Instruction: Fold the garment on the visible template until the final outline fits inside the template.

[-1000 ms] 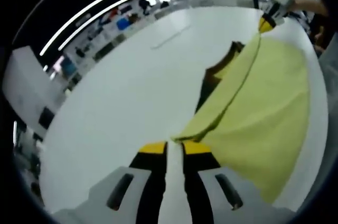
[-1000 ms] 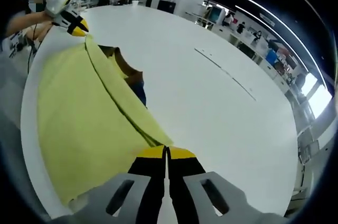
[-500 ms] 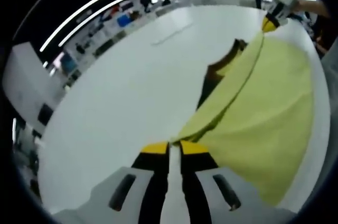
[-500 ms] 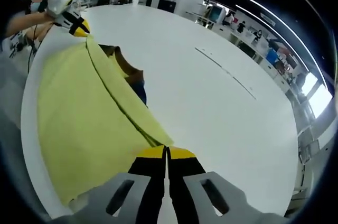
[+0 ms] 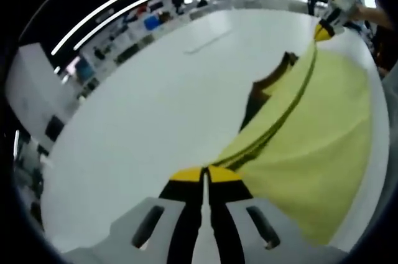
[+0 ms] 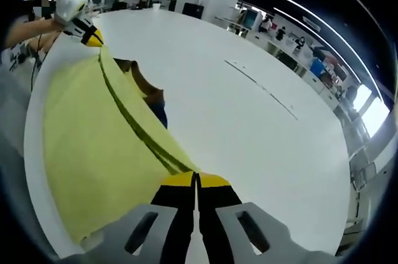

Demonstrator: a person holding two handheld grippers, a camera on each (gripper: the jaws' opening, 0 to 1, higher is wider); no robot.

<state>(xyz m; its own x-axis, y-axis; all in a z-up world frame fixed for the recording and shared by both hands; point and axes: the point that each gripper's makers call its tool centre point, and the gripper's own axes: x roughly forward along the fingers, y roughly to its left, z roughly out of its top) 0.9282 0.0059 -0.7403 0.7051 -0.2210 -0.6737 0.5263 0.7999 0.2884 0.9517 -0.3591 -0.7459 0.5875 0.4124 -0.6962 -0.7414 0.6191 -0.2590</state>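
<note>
So the yellow garment [image 5: 317,146] is stretched out over the near edge of the white counter [image 5: 155,108], held taut along one edge between the two grippers. In the left gripper view, the left gripper [image 5: 206,174] has its jaws pressed together on one corner of the cloth, and the right gripper [image 5: 328,24] pinches the far corner. In the right gripper view it's mirrored: jaws clamped on the near corner. A dark patch [image 6: 149,93] peeks out past the folded edge, maybe the template, hard to tell. Shelves and desks [image 6: 292,46] sit beyond the counter.
</note>
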